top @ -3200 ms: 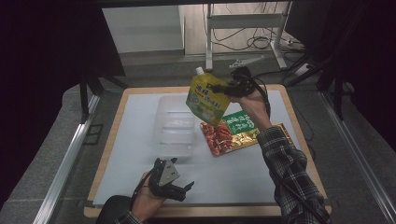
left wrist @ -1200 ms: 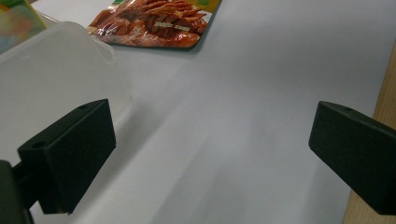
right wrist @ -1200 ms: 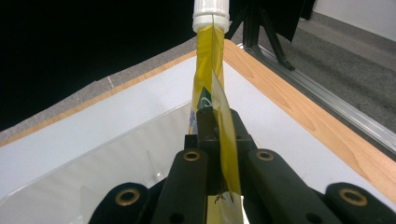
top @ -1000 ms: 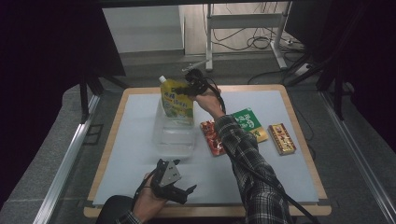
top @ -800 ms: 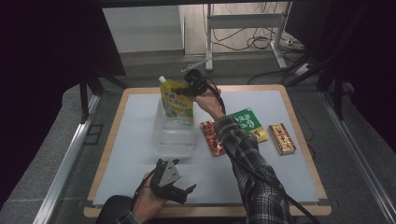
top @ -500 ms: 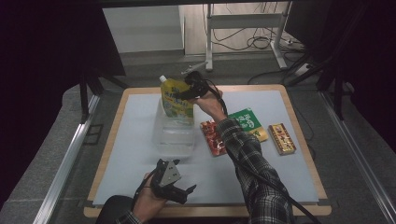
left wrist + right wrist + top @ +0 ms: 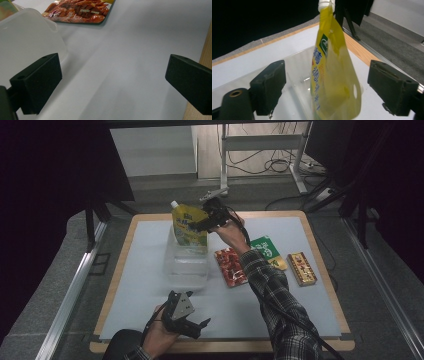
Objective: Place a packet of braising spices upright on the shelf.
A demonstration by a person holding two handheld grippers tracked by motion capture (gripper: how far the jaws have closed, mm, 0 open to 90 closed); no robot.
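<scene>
High view shows the right gripper (image 7: 209, 221) reaching over the far end of the clear plastic container (image 7: 186, 265), with the yellow spouted pouch (image 7: 189, 226) standing upright in that end. From the right gripper view its two black jaws stand wide apart on either side of the pouch (image 7: 334, 75) and touch nothing, so the grip is released (the pouch seems to rest by itself against the container wall, but I cannot tell how firmly). I judge that the step in hand is placing the pouch into the container, and this step looks almost done; the next move calls for drawing the gripper back without knocking the pouch over, then going for another packet. The left gripper (image 7: 192, 324) rests near the front edge of the table (image 7: 300, 320), its jaws also spread open and empty. Counting: one container, one yellow pouch, and three packets lying on the table, one red (image 7: 230, 266), one green (image 7: 267, 250), one brown (image 7: 301, 268).
</scene>
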